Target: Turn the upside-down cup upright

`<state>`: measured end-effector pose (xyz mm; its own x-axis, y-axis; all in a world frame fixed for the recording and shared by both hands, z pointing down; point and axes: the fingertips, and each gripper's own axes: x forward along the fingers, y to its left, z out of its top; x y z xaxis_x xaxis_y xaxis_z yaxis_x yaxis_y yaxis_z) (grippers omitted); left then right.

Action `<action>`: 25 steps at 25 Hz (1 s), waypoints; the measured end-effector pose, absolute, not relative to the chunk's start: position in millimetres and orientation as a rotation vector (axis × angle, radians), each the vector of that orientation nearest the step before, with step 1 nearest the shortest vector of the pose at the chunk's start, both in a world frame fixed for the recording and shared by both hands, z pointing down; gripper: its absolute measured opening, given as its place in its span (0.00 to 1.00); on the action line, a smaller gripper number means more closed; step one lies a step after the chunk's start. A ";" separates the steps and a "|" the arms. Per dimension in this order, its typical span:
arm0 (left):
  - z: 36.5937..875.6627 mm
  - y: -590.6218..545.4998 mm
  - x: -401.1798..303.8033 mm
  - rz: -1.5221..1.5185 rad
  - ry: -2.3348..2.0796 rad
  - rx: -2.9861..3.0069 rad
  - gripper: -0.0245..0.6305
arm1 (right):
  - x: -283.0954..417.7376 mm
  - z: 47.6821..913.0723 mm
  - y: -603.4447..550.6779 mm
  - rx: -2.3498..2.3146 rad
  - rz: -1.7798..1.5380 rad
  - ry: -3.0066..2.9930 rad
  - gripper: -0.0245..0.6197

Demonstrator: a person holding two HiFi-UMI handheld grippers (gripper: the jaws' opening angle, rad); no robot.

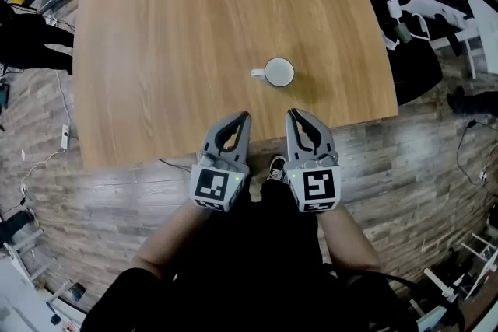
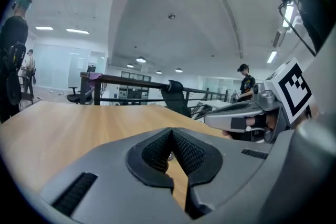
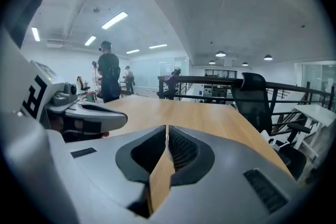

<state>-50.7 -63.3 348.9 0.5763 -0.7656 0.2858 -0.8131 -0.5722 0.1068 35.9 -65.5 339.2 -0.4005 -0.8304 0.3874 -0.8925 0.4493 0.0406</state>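
Mostly, wide light-wood bench [image 1: 156,50] fills head view. At its near edge, left grey hand-held gripper [image 1: 244,116] and right grey hand-held gripper [image 1: 292,113] hover, jaws together, empty. Beyond them, small white handled cup [image 1: 278,72] sits on bench.

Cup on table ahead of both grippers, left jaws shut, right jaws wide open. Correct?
No: the right gripper is shut too, empty, as the right gripper view shows. The cup does stand on the table ahead of both grippers, and the left gripper is shut.
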 end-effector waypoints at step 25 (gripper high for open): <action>451.4 -91.8 -74.4 0.279 -1.307 2.365 0.03 | -0.8 482.2 -139.1 0.515 -0.132 -1.719 0.17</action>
<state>-74.4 -91.8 451.4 0.5376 -0.7580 0.3695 -0.8428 -0.4687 0.2646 -0.8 -139.1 482.2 -0.1261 -0.4069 0.9047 -0.2642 0.8928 0.3648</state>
